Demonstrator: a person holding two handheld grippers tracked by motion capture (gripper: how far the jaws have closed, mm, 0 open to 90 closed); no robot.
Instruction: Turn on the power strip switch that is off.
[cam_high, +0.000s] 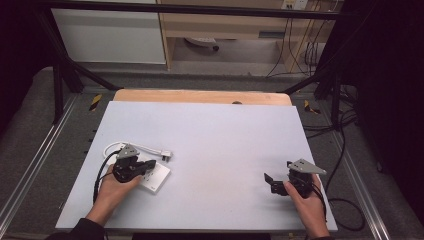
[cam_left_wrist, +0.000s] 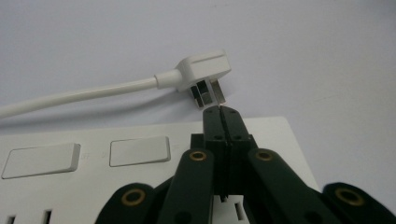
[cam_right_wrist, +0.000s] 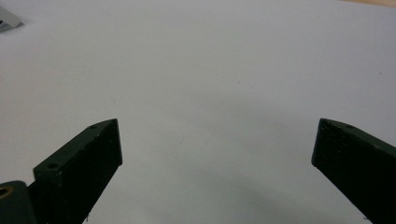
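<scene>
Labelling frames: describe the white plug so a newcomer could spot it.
On the pale grey table mat, look near the left gripper, over a flat white power strip. Just beyond it lies the white angled plug, alone in having bare metal prongs and a cord.

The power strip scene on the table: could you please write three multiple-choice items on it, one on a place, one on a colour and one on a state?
1. Where does the plug lie?
A. On the table just beyond the power strip
B. Between the right gripper's jaws
C. Pushed into a socket of the strip

2. What colour are the plug and its cable?
A. Black
B. White
C. Orange

3. How do the jaws of the left gripper stand?
A. Wide apart
C. Clamped on the cable
B. Shut together with nothing between them

Answers: 1 A, since the left gripper view shows the plug on the bare table past the strip's edge, prongs exposed. 2 B, as both are white in the high view and the left gripper view. 3 B, because the two tips meet above the strip, while the right gripper is open over bare table.
</scene>
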